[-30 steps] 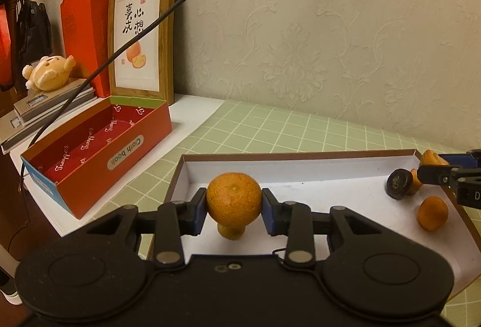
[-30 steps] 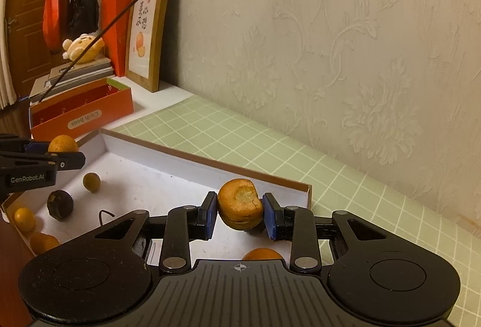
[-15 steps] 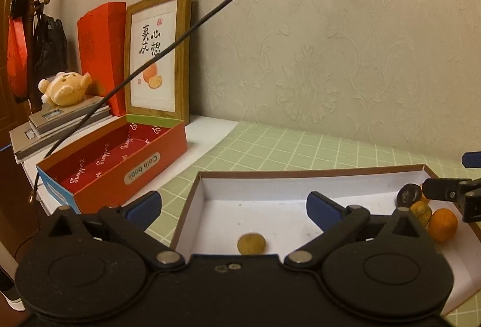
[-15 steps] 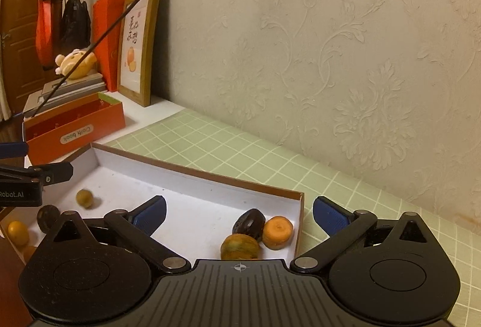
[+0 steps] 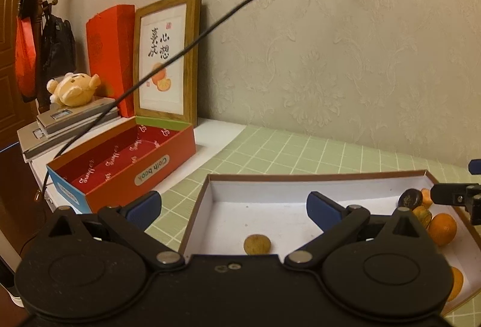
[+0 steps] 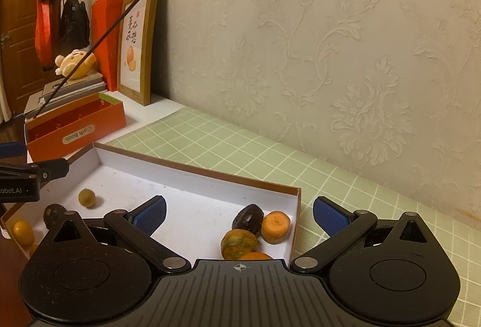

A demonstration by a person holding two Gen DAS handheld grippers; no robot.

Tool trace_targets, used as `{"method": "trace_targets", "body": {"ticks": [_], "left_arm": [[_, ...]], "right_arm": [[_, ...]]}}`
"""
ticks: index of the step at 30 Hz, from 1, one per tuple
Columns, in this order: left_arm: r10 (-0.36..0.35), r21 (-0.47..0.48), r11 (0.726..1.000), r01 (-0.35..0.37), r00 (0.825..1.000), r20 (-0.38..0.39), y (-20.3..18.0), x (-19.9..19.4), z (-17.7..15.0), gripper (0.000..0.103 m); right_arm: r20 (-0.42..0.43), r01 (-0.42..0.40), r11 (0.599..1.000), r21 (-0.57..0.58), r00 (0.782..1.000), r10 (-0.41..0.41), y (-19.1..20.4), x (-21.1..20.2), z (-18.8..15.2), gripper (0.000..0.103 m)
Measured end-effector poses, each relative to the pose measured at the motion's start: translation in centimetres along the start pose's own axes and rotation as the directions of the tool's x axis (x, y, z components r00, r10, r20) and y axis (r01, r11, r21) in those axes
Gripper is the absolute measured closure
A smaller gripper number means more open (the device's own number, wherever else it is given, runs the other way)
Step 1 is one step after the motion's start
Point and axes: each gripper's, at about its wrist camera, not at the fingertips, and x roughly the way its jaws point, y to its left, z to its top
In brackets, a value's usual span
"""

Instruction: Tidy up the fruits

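A shallow white tray with a brown rim lies on the green checked mat. My left gripper is open and empty above its left end, over a small yellowish fruit. My right gripper is open and empty above the tray's right end, where a dark fruit, an orange slice-like piece, a mottled orange-green fruit and an orange lie together. More fruits lie at the tray's near left in the right wrist view.
An open red box stands left of the tray. Behind it are a framed picture, a red bag, stacked books with a plush toy. A black cable hangs across. The wall is close behind.
Both grippers have opened and let go of their fruits into the tray, then risen a little. The left one's orange is now out of sight under the gripper body.
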Motion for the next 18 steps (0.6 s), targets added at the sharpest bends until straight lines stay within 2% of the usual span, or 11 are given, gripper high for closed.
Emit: {"method": "trace_targets", "body": {"ticks": [3, 8, 13, 18], "left_arm": [[-0.003, 0.004, 1.0, 0.003, 1.0, -0.003, -0.2, -0.7, 0.1, 0.006], [-0.031, 0.023, 0.999, 0.031, 0.999, 0.011, -0.9, -3.4, 0.7, 0.006], [-0.093, 0.012, 0.996, 0.092, 0.994, 0.063, -1.8, -7.8, 2.0, 0.006], [-0.116, 0.011, 0.993, 0.115, 0.987, 0.108, -2.8, -12.3, 2.5, 0.006]], "right_arm": [[-0.019, -0.011, 1.0, -0.001, 1.0, 0.011, 0.0, -0.7, 0.5, 0.0], [0.002, 0.0, 1.0, -0.025, 1.0, 0.0, 0.5, -3.3, 1.1, 0.0], [0.039, 0.005, 1.0, -0.015, 0.999, -0.005, 0.7, -8.1, 2.0, 0.0], [0.079, 0.024, 1.0, -0.012, 0.997, -0.023, 1.2, -14.3, 1.4, 0.0]]}}
